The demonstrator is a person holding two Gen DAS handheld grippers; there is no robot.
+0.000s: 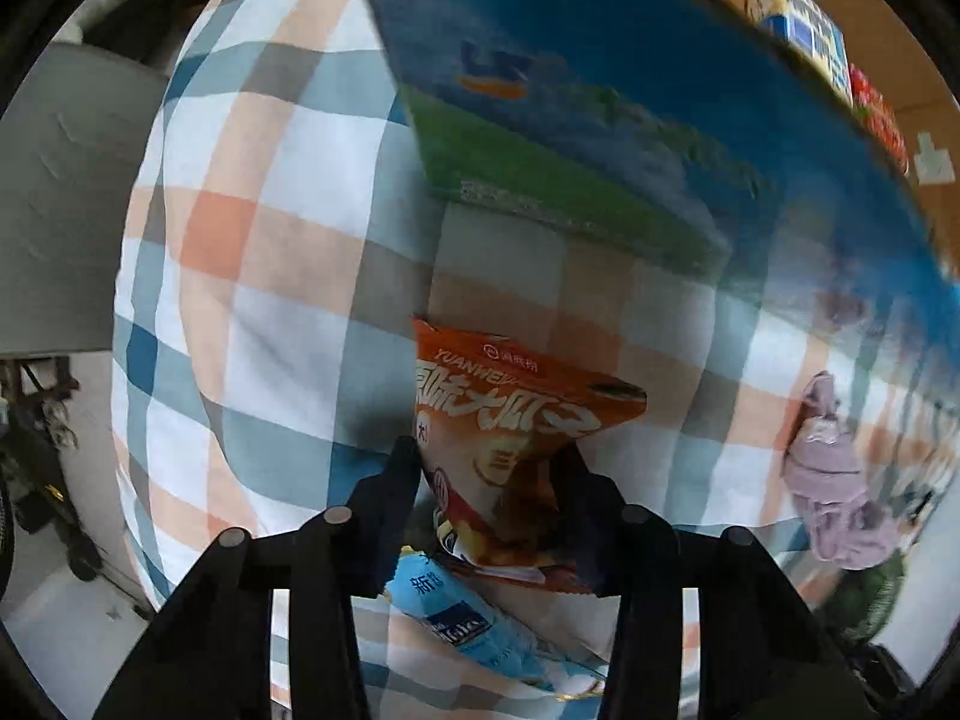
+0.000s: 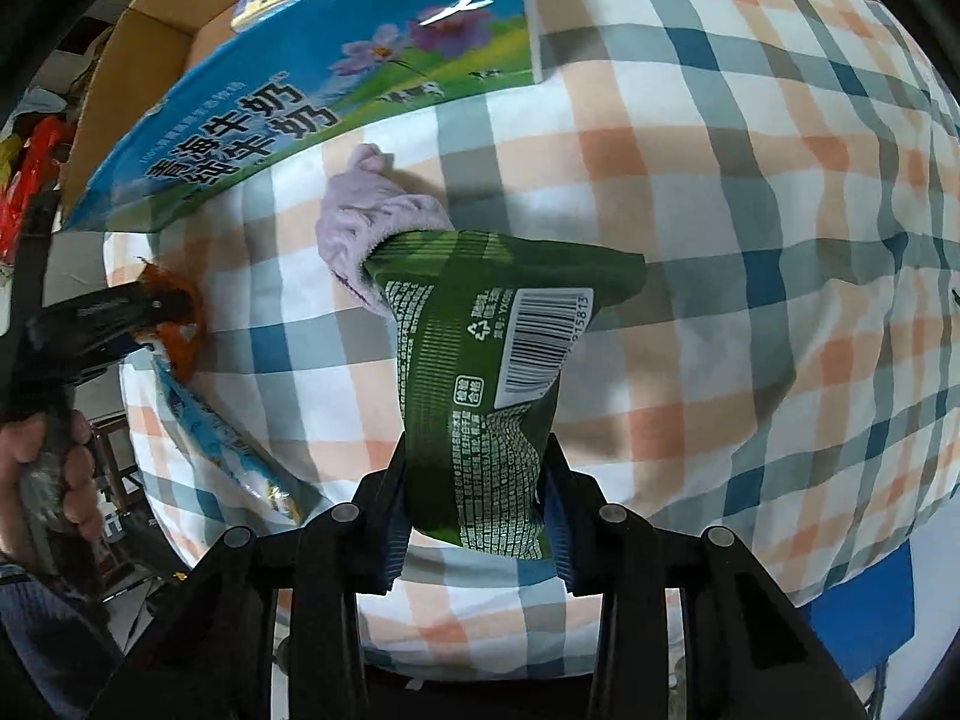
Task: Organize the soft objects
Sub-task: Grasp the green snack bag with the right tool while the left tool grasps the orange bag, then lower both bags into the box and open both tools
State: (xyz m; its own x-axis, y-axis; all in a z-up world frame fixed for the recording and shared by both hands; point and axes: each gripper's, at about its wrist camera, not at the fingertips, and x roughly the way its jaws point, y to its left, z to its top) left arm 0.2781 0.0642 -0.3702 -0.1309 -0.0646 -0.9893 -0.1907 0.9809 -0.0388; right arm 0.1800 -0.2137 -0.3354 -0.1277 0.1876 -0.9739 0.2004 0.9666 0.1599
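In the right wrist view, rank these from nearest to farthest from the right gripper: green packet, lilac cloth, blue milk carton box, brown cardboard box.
1. green packet, clamped in the right gripper.
2. lilac cloth, just beyond the packet's top, slightly left.
3. blue milk carton box, upper left on the checked bedding.
4. brown cardboard box, behind the carton.

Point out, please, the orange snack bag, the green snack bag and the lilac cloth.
orange snack bag (image 1: 510, 420), left wrist view, printed front.
green snack bag (image 2: 480, 360), right wrist view, back panel beside barcode.
lilac cloth (image 2: 360, 222), right wrist view, bunched middle.

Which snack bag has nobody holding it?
The light blue bag. It lies loose on the checked cloth, while grippers clamp the orange bag and the green bag.
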